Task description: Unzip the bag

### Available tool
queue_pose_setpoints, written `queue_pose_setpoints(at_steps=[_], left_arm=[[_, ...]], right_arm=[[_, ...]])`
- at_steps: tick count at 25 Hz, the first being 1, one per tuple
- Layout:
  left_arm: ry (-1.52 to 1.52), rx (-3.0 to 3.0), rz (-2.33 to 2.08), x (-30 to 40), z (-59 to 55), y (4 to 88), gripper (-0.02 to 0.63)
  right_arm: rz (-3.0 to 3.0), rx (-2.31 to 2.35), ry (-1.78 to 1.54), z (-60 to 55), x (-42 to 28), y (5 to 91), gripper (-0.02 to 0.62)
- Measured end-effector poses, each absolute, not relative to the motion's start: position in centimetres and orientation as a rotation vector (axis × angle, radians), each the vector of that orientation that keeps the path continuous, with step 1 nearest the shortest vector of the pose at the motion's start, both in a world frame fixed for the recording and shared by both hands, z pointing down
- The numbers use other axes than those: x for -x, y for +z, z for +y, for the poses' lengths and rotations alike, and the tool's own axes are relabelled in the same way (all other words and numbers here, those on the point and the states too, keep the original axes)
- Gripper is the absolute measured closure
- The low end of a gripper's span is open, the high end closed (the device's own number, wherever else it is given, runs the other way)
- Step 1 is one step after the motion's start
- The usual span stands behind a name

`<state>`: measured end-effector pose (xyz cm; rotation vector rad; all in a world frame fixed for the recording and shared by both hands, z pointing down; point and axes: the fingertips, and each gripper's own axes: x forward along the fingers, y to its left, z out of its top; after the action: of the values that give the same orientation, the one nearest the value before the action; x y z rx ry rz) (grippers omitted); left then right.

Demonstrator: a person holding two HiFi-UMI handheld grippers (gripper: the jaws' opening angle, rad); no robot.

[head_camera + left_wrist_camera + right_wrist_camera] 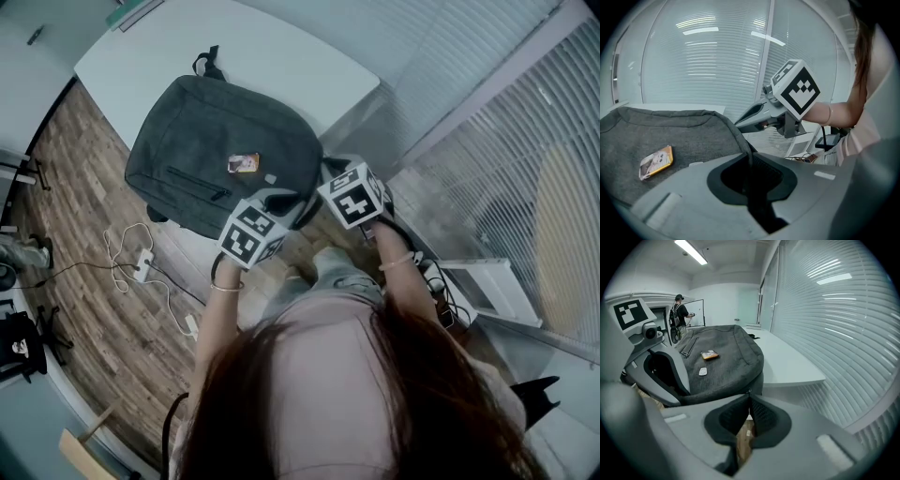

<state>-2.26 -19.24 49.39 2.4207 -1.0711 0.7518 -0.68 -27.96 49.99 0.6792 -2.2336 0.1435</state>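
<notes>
Your hair fills the lower frame. At centre your left tool pinches the edge of the grey bag; your right tool pinches its near corner.

Nothing reads legibly, not even the orange tag on the bag.

White bench, rounded corner, stood on wood-plank floor. Carried one dark grey backpack, laid flat, front face up, top handle toward far end, other end at bench's near edge by the person. Flat item at far bench edge, too small to tell. Loose white cable with small white plug blocks lay on floor beside bench.
</notes>
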Motion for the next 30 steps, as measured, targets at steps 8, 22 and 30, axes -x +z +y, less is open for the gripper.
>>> queue_pose_setpoints(at_steps=[8, 22, 30], left_arm=[[0.75, -2.42, -1.067, 2.2, -19.4, 49.4, 0.565], [0.748, -2.429, -1.057, 2.0, -19.1, 49.6, 0.568], [0.745, -2.424, -1.036, 2.0, -19.3, 49.6, 0.569]], right_arm=[[-2.259, -0.606, 0.088, -29.8, 1.2, 49.7, 0.583], [-2.321, -0.521, -0.014, -32.3, 2.4, 49.6, 0.582], [-2.359, -0.453, -0.128, -33.9, 3.4, 49.5, 0.581]])
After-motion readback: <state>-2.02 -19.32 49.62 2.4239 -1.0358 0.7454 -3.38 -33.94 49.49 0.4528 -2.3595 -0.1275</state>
